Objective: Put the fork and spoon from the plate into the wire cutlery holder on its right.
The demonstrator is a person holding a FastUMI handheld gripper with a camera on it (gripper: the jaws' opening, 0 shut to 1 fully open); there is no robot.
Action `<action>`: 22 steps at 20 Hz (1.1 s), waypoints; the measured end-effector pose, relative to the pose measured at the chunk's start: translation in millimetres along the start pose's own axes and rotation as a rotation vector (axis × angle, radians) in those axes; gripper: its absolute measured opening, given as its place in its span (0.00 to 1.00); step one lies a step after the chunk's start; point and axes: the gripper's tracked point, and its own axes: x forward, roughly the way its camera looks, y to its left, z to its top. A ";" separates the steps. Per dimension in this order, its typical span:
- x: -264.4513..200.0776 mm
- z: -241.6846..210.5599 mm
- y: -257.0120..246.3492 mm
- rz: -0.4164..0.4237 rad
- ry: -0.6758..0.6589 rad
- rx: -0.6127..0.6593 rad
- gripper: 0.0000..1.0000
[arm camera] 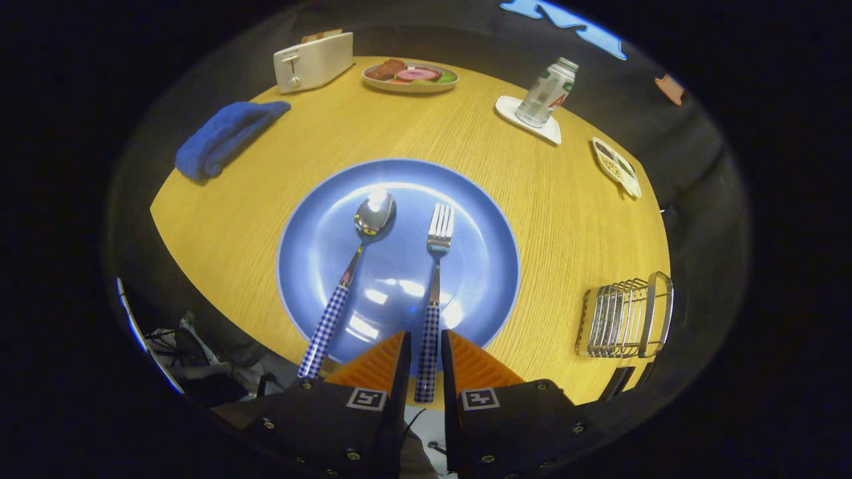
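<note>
Gripper: one gripper [424,346] poised over the near edge of the round wooden table [506,193], its two fingers [383,362] set either side of the fork's checked handle; a thin gap shows on each side, so the jaws stand slightly parted, not clamped on it
Fork: one fork [434,293] lying on the right half of the plate, tines pointing toward the far edge, handle running back over the plate's near rim and between the fingers
Spoon: one spoon [353,266] lying on the left half of the plate, bowl up, its checked handle angled out past the near-left rim, just left of the left finger
Plate: one blue plate [486,266] at the near middle of the table, carrying both pieces of cutlery
Wire cutlery holder: one wire cutlery holder [624,318] at the table's right edge, apart from the plate, nothing seen inside it
Far edge: one white toaster [313,61] with a slice standing in its slot, and beside it one dish of food [411,74]
Left edge: one folded blue cloth [223,136]
Far right: one can [547,93] upright on a white coaster [529,120]; nearer the right edge, one small divided snack tray [617,167]
</note>
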 end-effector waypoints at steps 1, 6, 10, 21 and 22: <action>2.1 0.9 -0.6 -0.004 0.010 -0.006 0.27; 9.9 9.7 0.8 0.034 0.058 -0.048 0.09; 5.0 14.3 -2.3 0.056 0.060 -0.074 0.09; -96.0 28.7 -74.7 0.031 -0.014 -0.126 0.09; -108.0 22.5 -87.9 0.020 0.003 -0.131 0.09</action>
